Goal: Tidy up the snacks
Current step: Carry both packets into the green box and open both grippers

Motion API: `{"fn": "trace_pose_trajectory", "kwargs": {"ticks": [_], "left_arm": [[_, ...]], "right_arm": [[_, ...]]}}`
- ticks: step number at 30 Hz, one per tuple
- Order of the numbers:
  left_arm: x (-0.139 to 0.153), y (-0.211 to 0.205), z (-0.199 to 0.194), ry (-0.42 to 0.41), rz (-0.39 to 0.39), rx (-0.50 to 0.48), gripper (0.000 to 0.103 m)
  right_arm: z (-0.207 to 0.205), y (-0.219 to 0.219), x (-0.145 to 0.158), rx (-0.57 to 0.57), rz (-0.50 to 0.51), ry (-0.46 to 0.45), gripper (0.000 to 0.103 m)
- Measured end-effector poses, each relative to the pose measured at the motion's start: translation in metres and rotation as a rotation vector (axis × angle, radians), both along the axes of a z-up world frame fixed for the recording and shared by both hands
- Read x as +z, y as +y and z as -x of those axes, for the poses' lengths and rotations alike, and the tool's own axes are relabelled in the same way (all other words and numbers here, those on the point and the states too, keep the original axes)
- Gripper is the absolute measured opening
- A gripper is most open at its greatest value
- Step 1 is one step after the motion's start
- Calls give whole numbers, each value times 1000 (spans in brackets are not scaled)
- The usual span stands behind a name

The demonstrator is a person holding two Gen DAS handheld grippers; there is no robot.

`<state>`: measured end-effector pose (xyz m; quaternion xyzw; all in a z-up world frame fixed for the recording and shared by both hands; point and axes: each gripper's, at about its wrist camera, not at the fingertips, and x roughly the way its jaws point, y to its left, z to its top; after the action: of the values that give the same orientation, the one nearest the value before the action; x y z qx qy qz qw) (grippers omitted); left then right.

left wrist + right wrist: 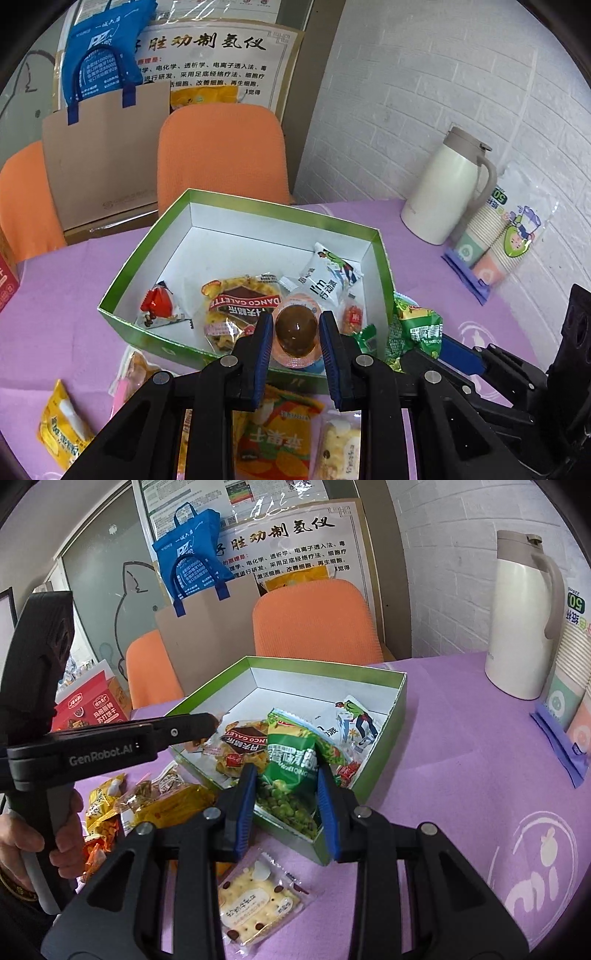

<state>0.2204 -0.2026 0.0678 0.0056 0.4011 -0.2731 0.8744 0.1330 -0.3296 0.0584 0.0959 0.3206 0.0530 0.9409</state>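
The left gripper (pixel 296 334) has its blue-padded jaws clamped on a sealed clear pack holding a brown egg-shaped snack (pixel 296 328), held over the near wall of the open green cardboard box with a white inside (pixel 243 206). The right gripper (pixel 285 805) has its jaws clamped on a green bag of peas (pixel 291 771), held over the near right corner of the same box. The box stands on the purple-covered desk (pixel 461 775) and holds a yellow biscuit pack with a dark label (pixel 240 306), a white sachet (pixel 328 277) and a small red-and-white packet (pixel 159 306). Loose on the desk near its front edge lie a clear pack of pale crackers (pixel 255 901) and several yellow and orange snack packs (pixel 155 801). A cream jug with a handle (pixel 521 620) stands near the far right edge.
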Motion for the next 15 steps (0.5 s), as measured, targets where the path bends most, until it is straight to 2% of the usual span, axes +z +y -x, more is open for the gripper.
{"fn": "trace_pose_trajectory", "kwargs": {"ticks": [6,8,9,10,11,12,13,15], "left_arm": [[-19,-4,-25,29,-30,13,27],[-22,-3,-30,29,-25,15,33],[-23,-2,-32,28,-18,19,36],[-24,0,-34,30,-9,21,57],[-24,2,-34,31,-6,31,87],[-23,5,-33,16,1,56,94],[-21,10,-30,-22,14,81,97],[-18,14,-28,-47,8,98,102]], "right_arm": [[-19,4,-10,23,22,10,36],[-20,8,-12,38,59,-6,49],[-19,10,-12,31,81,-17,72],[-15,11,-12,17,105,-39,90],[-12,11,-11,10,113,-59,94],[-8,10,-10,6,112,-75,96],[-6,8,-10,3,107,-79,96],[-3,5,-10,-11,93,-72,98]]}}
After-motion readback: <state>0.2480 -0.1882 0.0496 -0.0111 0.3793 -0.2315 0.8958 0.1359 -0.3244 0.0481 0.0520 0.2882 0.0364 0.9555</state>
